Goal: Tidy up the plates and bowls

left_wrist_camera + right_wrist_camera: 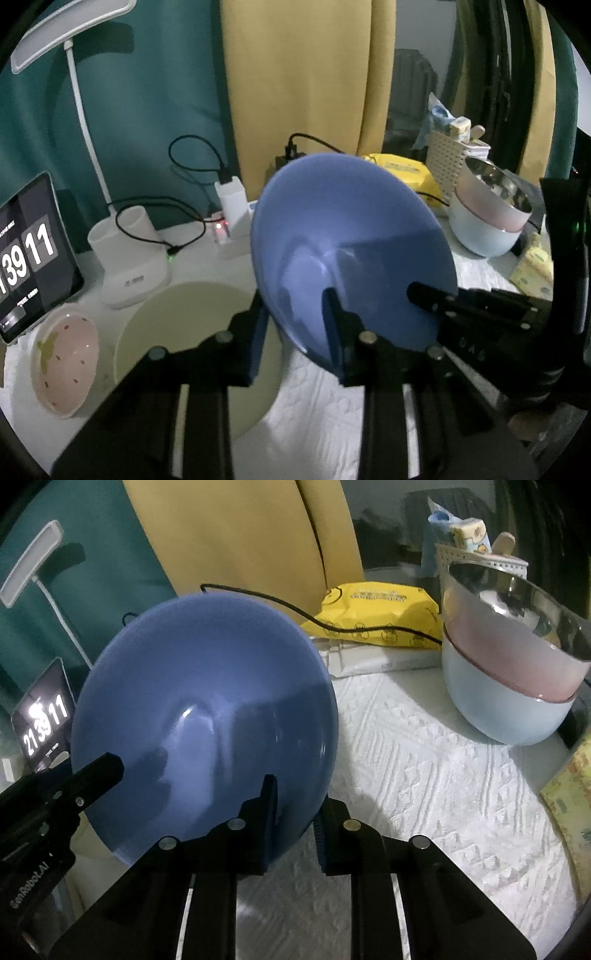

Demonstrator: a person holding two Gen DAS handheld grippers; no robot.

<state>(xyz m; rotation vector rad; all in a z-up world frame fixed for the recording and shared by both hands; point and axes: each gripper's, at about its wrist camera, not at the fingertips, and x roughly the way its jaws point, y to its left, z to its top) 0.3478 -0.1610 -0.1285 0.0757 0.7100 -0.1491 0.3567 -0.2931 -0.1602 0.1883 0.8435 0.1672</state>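
now i am holding the blue plate point(351, 236) up on its edge above the white cloth point(424, 768). my left gripper point(295, 332) is pinching its rim, and my right gripper point(295, 812) is pinching the rim too. the cream plate point(192, 332) is lying underneath.

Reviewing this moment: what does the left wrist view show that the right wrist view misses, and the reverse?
Left wrist only: a pink speckled ceramic bowl, a cream round plate beside it, and a white lamp base. Right wrist only: the flat white box under the yellow packet. Both: the blue plastic plate, tilted and gripped at its rim by the left gripper and right gripper, plus the stacked pink and pale blue bowls.
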